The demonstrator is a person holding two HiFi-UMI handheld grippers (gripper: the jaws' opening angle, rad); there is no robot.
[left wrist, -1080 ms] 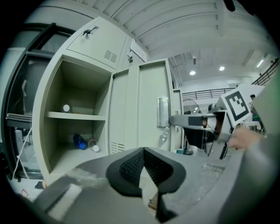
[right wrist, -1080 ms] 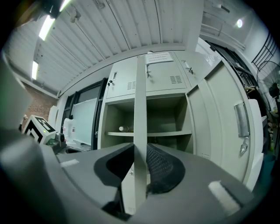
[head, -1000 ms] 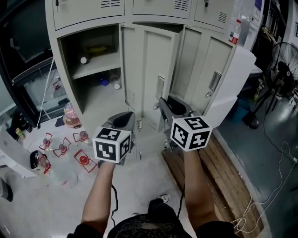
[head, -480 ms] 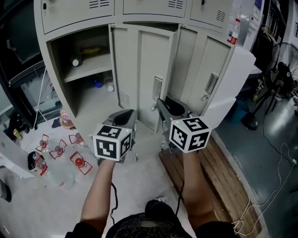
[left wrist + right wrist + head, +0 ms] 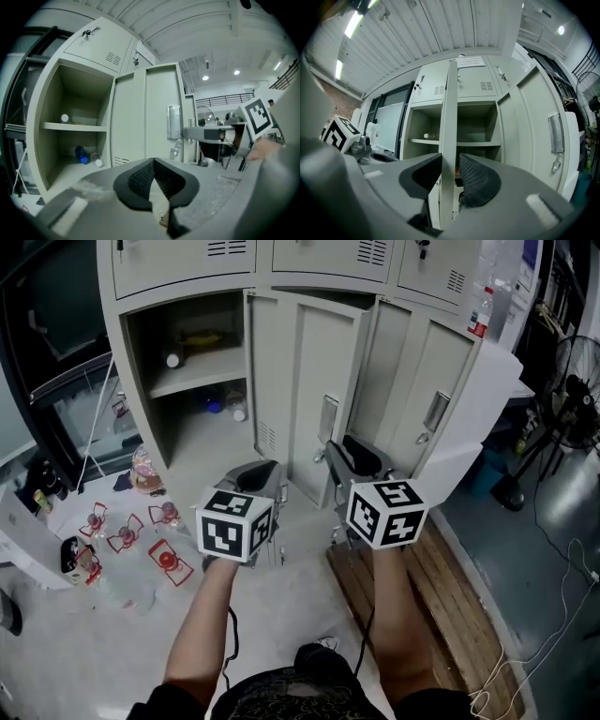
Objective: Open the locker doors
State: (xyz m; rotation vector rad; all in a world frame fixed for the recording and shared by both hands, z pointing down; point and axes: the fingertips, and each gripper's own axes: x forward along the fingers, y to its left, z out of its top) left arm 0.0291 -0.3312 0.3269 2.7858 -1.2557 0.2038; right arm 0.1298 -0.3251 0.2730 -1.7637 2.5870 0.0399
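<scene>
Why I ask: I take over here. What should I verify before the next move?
1. The door edge sits between the right gripper's jaws: ok; the jaws have just been opening, with a gap at one pad.
2. The left gripper is free: ok, shut, nothing in it.
3. The left compartment is open: ok.
4. The neighbouring door is swung out: ok.
5. The upper doors are open: not ok, closed.
</scene>
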